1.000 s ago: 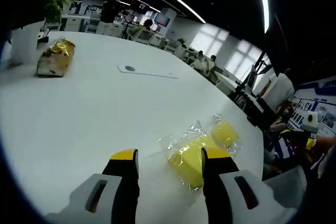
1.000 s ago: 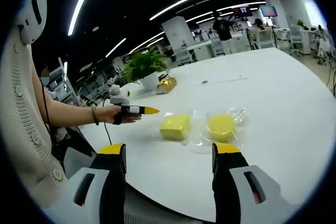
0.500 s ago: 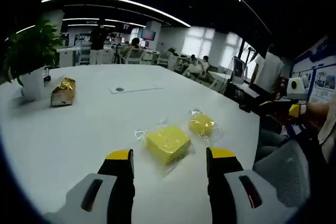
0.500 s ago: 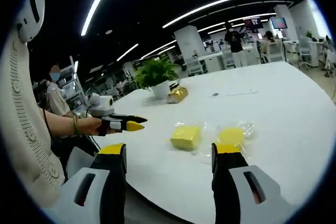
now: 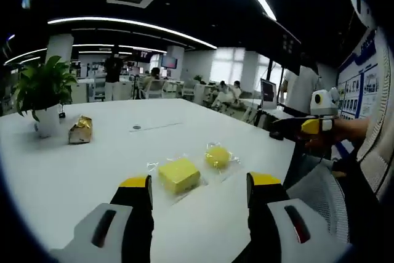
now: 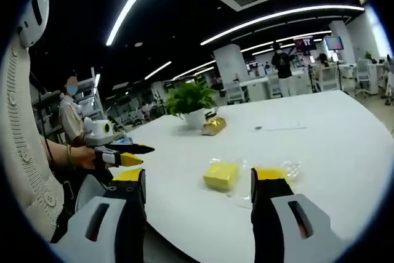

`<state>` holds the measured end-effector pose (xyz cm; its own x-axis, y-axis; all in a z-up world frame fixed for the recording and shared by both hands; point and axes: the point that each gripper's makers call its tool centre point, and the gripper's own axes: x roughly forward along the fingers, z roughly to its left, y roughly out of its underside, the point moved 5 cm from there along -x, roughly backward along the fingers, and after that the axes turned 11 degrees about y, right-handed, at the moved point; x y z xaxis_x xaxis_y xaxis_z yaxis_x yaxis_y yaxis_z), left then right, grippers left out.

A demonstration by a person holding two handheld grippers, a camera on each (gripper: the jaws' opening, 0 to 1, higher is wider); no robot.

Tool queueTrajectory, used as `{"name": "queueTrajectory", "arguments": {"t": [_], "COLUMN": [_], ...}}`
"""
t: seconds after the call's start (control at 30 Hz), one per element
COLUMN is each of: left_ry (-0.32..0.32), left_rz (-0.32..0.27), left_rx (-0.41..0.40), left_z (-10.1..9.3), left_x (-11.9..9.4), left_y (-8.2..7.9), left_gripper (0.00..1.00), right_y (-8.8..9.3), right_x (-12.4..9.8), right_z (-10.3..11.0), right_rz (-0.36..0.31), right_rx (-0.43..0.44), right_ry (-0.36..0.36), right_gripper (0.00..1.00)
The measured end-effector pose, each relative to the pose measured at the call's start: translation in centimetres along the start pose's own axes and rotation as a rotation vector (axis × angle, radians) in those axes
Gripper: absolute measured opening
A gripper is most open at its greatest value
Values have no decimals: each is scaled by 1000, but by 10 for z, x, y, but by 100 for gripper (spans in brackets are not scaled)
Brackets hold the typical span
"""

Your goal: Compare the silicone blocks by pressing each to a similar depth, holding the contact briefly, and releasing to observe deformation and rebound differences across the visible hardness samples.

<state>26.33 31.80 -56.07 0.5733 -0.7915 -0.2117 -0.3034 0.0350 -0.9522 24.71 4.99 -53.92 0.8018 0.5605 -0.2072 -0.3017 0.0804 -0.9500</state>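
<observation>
2 yellow silicone blocks, square block [image 5: 179, 174] and round block [image 5: 218, 156], lie in clear wrap side by side on white worktop [image 5: 74, 170]. Left gripper [image 5: 200, 184] fingers wide, empty. Right gripper [image 6: 200, 178] fingers wide, empty, off the worktop edge. Potted plant [image 6: 191, 104] and gold packet [image 6: 213, 126] farther back.

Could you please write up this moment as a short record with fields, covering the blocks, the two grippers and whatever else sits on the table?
surface: white table
samples: two yellow silicone blocks in clear wrap, square block and rounder block, side by side
left gripper: open, off the table, short of the square block, touching nothing
right gripper: open, off the table, facing both blocks, touching nothing
contact: none; neither block pressed
also on table: potted plant, gold foil packet
</observation>
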Motion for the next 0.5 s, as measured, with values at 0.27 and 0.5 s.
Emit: {"name": "queueTrajectory", "arguments": {"t": [0.27, 0.5], "left_ry": [-9, -24], "left_rz": [1, 7], "left_rx": [16, 12], "left_z": [-7, -6], "left_x": [-13, -16], "left_y": [-2, -2], "left_gripper": [63, 65], "right_y": [2, 8], "right_x": [-7, -14], "right_z": [-1, -6], "right_rz": [3, 22], "right_rx": [-26, -33], "right_ry": [-2, 9], "right_gripper": [67, 71]}}
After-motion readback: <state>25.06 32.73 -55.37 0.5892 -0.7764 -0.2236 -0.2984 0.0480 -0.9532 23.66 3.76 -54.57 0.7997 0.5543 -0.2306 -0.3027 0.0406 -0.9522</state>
